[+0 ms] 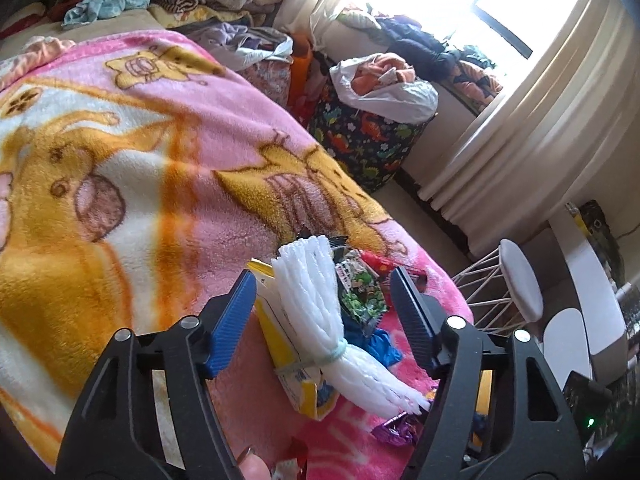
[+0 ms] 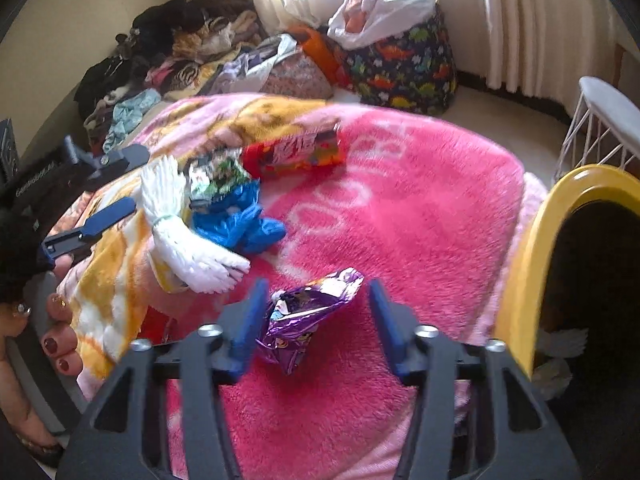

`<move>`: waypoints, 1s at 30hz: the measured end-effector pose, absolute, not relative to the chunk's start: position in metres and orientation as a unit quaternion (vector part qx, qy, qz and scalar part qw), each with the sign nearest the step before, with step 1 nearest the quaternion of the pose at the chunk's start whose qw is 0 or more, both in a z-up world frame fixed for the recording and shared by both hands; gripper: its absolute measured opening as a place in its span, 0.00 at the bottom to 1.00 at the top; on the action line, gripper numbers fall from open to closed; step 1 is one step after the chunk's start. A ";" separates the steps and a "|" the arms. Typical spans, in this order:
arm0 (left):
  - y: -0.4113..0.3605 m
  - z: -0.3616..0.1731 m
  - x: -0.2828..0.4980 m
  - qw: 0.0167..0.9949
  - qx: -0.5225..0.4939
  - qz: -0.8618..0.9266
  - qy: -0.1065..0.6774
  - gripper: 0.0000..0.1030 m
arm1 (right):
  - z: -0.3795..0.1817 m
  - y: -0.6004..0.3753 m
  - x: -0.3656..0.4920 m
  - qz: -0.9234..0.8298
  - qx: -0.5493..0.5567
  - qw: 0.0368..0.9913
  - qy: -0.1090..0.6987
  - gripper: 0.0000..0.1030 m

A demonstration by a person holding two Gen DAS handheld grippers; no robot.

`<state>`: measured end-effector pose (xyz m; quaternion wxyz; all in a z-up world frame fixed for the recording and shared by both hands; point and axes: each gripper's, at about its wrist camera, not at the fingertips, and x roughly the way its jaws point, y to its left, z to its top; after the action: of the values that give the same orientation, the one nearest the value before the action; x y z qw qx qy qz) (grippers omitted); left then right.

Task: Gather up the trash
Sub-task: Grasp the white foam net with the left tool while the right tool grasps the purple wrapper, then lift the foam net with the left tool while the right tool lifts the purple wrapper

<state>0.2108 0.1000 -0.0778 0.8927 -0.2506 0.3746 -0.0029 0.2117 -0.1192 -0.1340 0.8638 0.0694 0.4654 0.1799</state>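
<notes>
While both claws stand apart, left claw (image 1: 324, 284) straddles white foam bundle (image 1: 316, 300), right claw (image 2: 318, 300) straddles purple wrapper (image 2: 304, 320).

On pink fleece blanket (image 2: 420, 208): one purple foil wrapper (image 2: 308, 320), one red snack packet (image 2: 296, 154), one green printed packet (image 2: 218, 176), one blue crumpled plastic (image 2: 240, 224), one white foam bundle (image 2: 180, 236), one yellow box (image 1: 280, 332).

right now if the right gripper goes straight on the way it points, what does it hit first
Most likely the purple foil wrapper, lying on the pink blanket between the open jaws of the right gripper. Depth is unclear.
</notes>
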 end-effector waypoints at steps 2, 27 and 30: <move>0.100 -0.082 0.215 0.890 -0.251 0.001 0.382 0.56 | -0.134 -0.118 0.208 0.186 0.066 0.865 0.462 0.34; 0.100 -0.048 0.156 0.906 -0.263 -0.025 0.332 0.13 | -0.093 -0.138 0.153 0.218 0.076 0.888 0.397 0.32; 0.099 -0.042 0.148 0.909 -0.256 -0.025 0.326 0.13 | -0.084 -0.140 0.149 0.223 0.078 0.892 0.386 0.32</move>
<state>0.1475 0.0991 -0.0417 0.9095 -0.2564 0.3263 -0.0251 0.1488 -0.1401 -0.0839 0.8918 0.0779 0.3859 0.2231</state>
